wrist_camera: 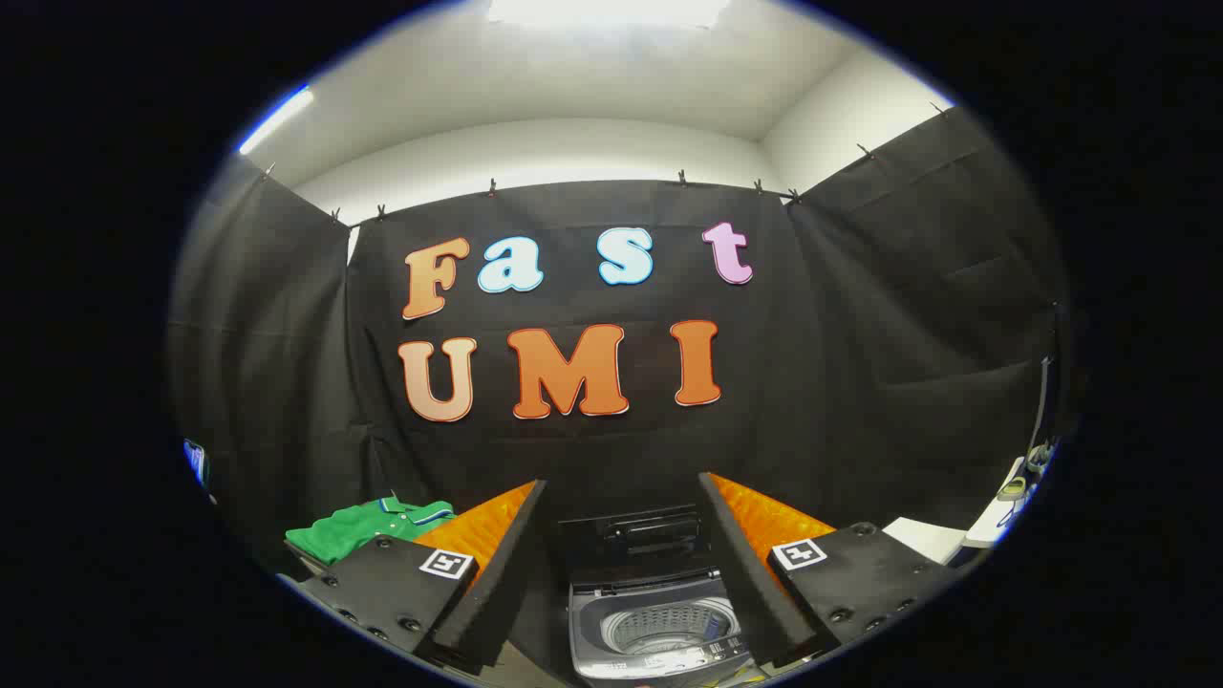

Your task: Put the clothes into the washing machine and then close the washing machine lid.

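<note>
Gripper view: gripper (621, 497) spread, empty. Washing machine (659, 626) lid (631, 530) up, drum bare; green shirt (368, 527) untouched. Nothing loaded yet.

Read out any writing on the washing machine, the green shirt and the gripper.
Washing machine: panel print too small to read.
Green shirt: none visible.
Gripper, open, machine's tub between its fingers: square black-and-white markers, no words.

The bench (516, 659) shows as a sliver low between the fingers. On it stands a washing machine (659, 626), lid up, with a green shirt (368, 528) at ten o'clock from it.
</note>
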`<state>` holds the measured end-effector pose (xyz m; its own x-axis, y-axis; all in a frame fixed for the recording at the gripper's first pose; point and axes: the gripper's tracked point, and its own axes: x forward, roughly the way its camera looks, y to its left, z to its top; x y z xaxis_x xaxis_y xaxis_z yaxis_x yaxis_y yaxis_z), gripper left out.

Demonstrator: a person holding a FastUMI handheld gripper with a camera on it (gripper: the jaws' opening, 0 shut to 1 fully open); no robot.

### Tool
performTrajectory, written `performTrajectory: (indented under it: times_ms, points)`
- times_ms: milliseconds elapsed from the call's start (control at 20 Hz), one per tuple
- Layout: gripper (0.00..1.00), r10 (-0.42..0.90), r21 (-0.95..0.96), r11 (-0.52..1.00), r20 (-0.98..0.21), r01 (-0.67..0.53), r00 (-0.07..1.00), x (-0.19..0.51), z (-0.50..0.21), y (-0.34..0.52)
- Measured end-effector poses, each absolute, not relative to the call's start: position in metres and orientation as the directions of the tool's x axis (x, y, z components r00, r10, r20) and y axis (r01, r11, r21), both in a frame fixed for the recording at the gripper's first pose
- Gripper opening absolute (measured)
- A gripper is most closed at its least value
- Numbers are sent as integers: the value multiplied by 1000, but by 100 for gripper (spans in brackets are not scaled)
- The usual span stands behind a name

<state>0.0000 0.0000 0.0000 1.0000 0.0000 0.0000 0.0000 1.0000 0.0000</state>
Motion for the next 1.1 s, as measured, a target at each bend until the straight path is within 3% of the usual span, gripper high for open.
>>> performTrajectory:
  times_ms: [1100]
  points:
    - [98, 16, 54, 998, -20, -14, 1000, 9, -5, 6]
